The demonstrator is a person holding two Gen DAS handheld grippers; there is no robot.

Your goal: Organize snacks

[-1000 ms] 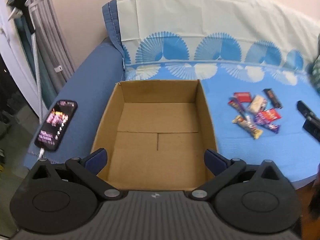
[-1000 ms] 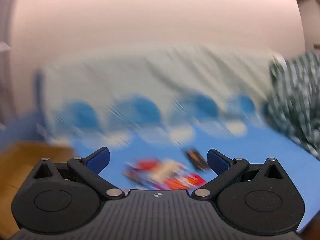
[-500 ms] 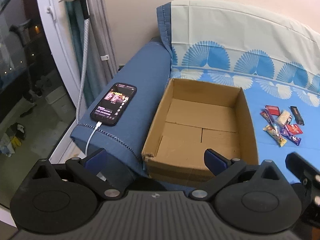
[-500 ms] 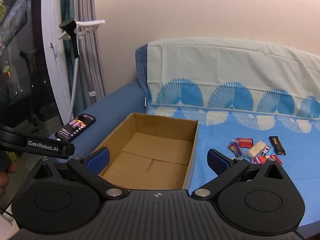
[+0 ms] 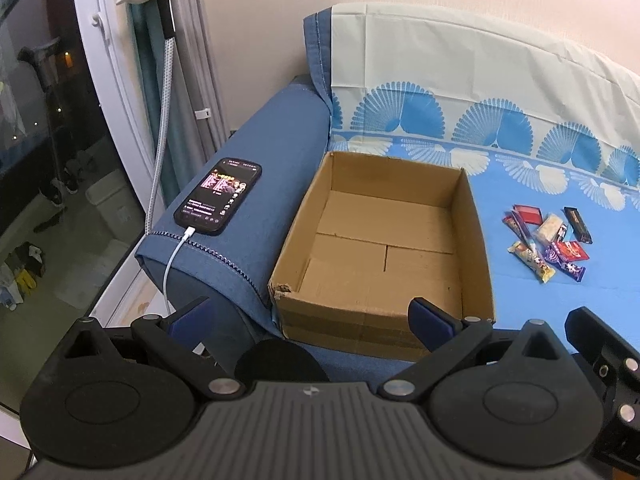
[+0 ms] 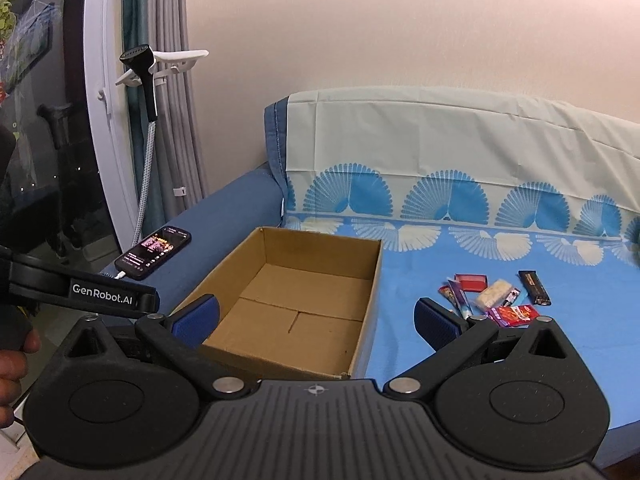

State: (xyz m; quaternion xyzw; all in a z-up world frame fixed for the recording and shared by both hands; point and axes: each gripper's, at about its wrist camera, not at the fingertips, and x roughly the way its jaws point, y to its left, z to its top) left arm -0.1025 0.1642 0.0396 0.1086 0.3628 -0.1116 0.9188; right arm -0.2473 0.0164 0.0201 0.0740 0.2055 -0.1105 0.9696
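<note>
An empty open cardboard box (image 5: 384, 248) (image 6: 296, 300) sits on the sofa seat beside the left armrest. Several wrapped snack bars (image 5: 548, 240) (image 6: 496, 296) lie in a small pile on the blue sheet to the right of the box. My left gripper (image 5: 310, 316) hangs open in front of the box's near wall, holding nothing. My right gripper (image 6: 316, 316) is open too, held back from the sofa edge with the box and snacks ahead of it. The body of my right gripper (image 5: 604, 360) shows at the lower right of the left wrist view.
A phone (image 5: 218, 196) (image 6: 154, 252) with a lit screen lies on the blue armrest, charging by a white cable (image 5: 176, 256). A garment steamer head and hose (image 5: 164, 80) hang by the curtain at left. A hand (image 6: 12, 364) holds the left gripper.
Both grippers have pulled back from the sofa and swung left. The armrest, phone and window now show, and the box and snacks sit farther away. Both stay open.
</note>
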